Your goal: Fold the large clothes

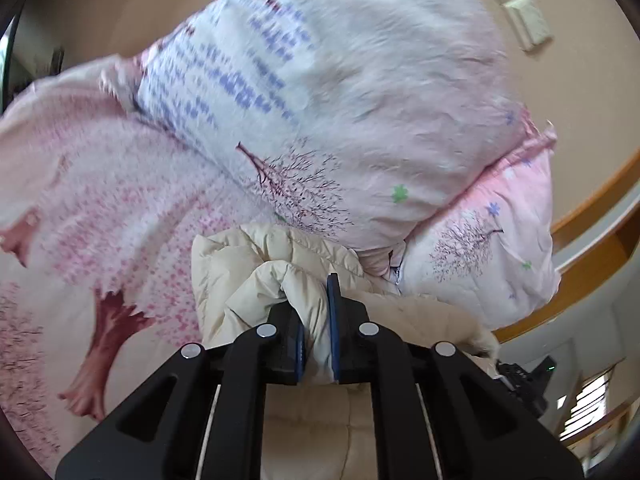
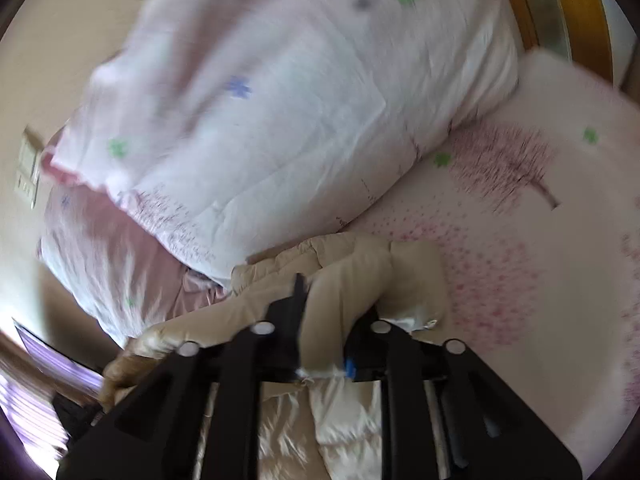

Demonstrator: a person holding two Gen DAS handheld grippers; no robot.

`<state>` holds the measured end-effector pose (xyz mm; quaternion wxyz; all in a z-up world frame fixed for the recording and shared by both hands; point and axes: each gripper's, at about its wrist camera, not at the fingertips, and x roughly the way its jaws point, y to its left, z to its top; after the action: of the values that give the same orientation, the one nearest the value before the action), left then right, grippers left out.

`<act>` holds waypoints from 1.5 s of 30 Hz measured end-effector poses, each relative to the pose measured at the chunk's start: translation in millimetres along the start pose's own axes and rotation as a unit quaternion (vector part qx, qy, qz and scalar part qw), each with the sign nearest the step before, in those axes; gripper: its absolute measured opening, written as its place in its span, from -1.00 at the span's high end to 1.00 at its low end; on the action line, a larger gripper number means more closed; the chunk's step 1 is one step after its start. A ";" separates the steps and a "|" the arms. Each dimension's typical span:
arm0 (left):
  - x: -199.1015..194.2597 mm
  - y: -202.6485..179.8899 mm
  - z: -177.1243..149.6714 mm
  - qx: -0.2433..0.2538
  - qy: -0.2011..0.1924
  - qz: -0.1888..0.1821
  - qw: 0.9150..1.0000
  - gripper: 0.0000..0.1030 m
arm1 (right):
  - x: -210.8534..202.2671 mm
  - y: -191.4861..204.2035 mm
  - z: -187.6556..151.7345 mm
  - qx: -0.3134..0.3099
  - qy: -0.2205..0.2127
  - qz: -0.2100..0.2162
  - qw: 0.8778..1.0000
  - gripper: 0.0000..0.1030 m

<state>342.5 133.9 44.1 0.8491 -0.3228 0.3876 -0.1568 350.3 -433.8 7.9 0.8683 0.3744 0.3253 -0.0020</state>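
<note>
Both tools, left tool (image 1: pixel 316 320) and right tool (image 2: pixel 324 320), grip the cream jacket (image 1: pixel 248 272); I should lift evenly above the bed (image 2: pixel 540 280).

No legible text, label, brand, number or sign appears in either view; the quilt (image 1: pixel 340 92) carries rows of blue-violet marks that resemble lettering, but motion blur leaves them unreadable; the wall panel (image 1: pixel 524 16) shows no readable marking; the small tag on the jacket (image 2: pixel 430 323) is too small to read.
</note>
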 end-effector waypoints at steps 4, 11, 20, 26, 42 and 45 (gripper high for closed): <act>8.9 6.3 4.6 -0.018 0.000 -0.016 1.000 0.57 | 17.0 -4.6 12.4 0.030 0.000 0.034 0.999 -0.18; -5.1 16.6 18.2 -0.057 -0.041 -0.047 0.996 -0.27 | 0.1 -7.8 31.9 0.010 -0.048 0.000 0.999 -0.25; -19.4 32.9 4.5 -0.007 0.001 0.039 0.999 -0.28 | -8.3 -19.1 10.4 -0.091 0.026 -0.060 0.994 -0.24; -2.9 26.5 -10.5 0.023 0.032 0.047 0.998 -0.11 | 9.6 -11.4 -5.0 -0.112 0.046 -0.057 0.991 0.80; 18.7 25.8 -19.8 0.057 0.040 0.127 0.989 0.02 | 28.6 -2.2 -20.4 -0.153 0.043 -0.176 0.971 0.49; 17.9 26.6 -26.6 0.071 0.037 0.142 0.987 0.02 | -1.6 0.6 -29.6 -0.155 0.013 -0.144 0.977 0.42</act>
<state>334.4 133.1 3.2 0.8688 -0.1974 0.4482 -0.0736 332.5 -414.5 -5.9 0.9022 0.1846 0.3832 -0.0718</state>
